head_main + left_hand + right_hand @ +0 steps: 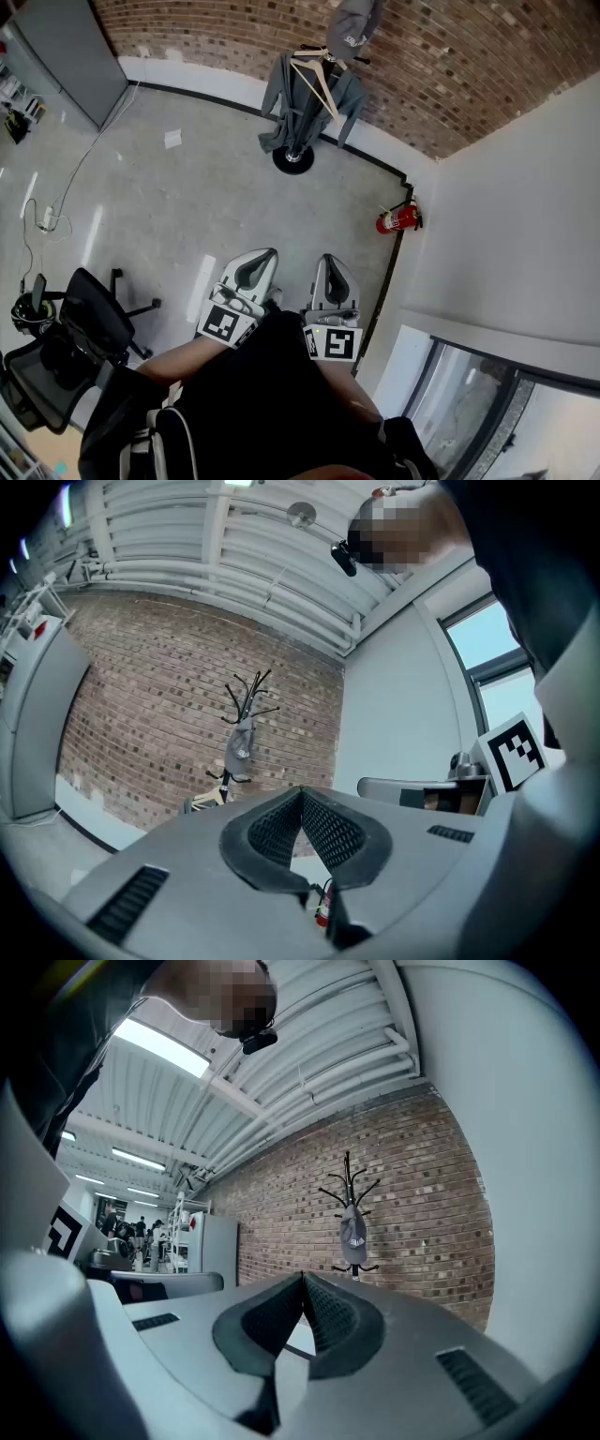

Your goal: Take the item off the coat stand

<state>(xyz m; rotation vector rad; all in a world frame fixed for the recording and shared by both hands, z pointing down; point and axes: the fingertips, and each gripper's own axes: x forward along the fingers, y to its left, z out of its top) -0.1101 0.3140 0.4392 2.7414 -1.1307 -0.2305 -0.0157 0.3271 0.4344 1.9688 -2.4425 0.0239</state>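
Both pairs of jaws are pressed together with nothing between them: your left gripper [301, 791] and your right gripper [303, 1279] are empty, level and side by side in front of you. The black metal coat stand [293, 157] is well apart from them, across the grey concrete floor [187, 206] against the red brick wall [450, 56]. A grey peaked cap [354, 26] hangs near its top, and a grey jacket [281, 103] hangs lower on a pale wooden hanger [322, 82].

The step in hand looks like the approach. Walk in with the stand centred between the grippers and part one pair of jaws before you arrive. Lift the item up off its hook rather than tugging sideways, which could tip the stand.

Which item is meant is unclear. The head view cuts off the stand's top. Both gripper bodies hide the jacket, and how the cap sits on its hook is too small to tell.
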